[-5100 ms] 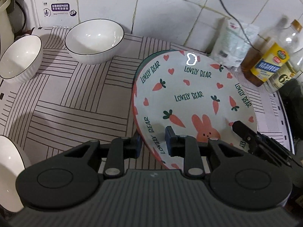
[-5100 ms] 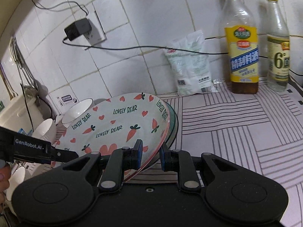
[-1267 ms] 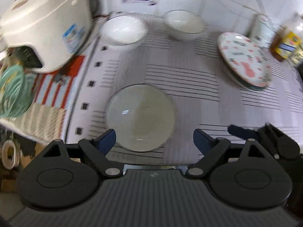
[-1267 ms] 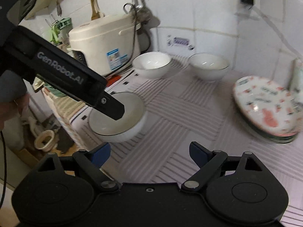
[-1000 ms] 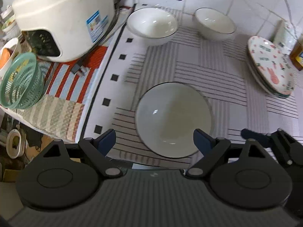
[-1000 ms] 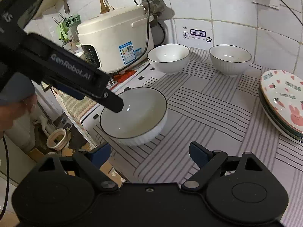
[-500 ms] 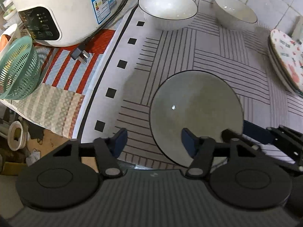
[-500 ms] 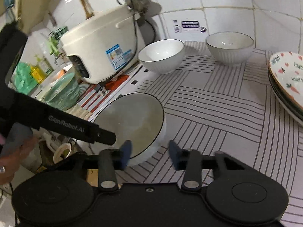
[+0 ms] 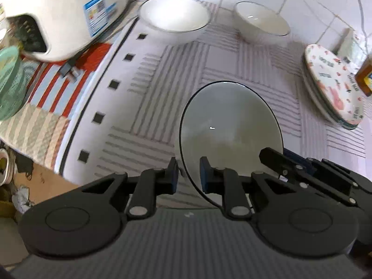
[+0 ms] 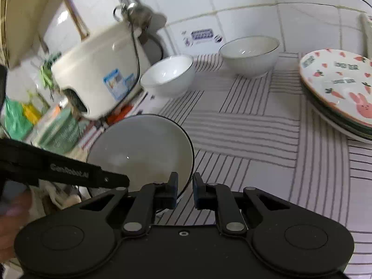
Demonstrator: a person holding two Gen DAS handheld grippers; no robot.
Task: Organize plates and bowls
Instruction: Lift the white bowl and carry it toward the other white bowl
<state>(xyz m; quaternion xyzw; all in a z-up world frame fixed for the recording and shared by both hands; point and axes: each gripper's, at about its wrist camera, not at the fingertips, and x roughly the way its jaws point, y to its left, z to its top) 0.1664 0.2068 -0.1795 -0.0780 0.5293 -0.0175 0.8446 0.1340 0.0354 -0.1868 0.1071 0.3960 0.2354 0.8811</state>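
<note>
A white bowl with a dark rim [image 9: 230, 125] sits near the counter's front edge; it also shows in the right wrist view [image 10: 141, 151]. My left gripper [image 9: 188, 171] is shut on its near left rim. My right gripper [image 10: 185, 186] is shut on its near right rim. Two more white bowls stand at the back: one [image 9: 174, 16] by the rice cooker, one [image 9: 261, 22] further right. They show in the right wrist view as a left bowl [image 10: 168, 74] and a right bowl [image 10: 251, 53]. A stack of carrot-and-bunny plates [image 9: 332, 86] lies at the right [image 10: 337, 88].
A white rice cooker [image 9: 53, 11] stands at the back left, its plug [image 9: 69, 68] on a striped cloth. A green basket [image 9: 9, 83] sits at the far left. A brown bottle [image 9: 365, 76] stands behind the plates. The counter edge drops off at the front left.
Both grippers were wide open above the front bowl a second ago. They have come down and closed on its rim, one on each side.
</note>
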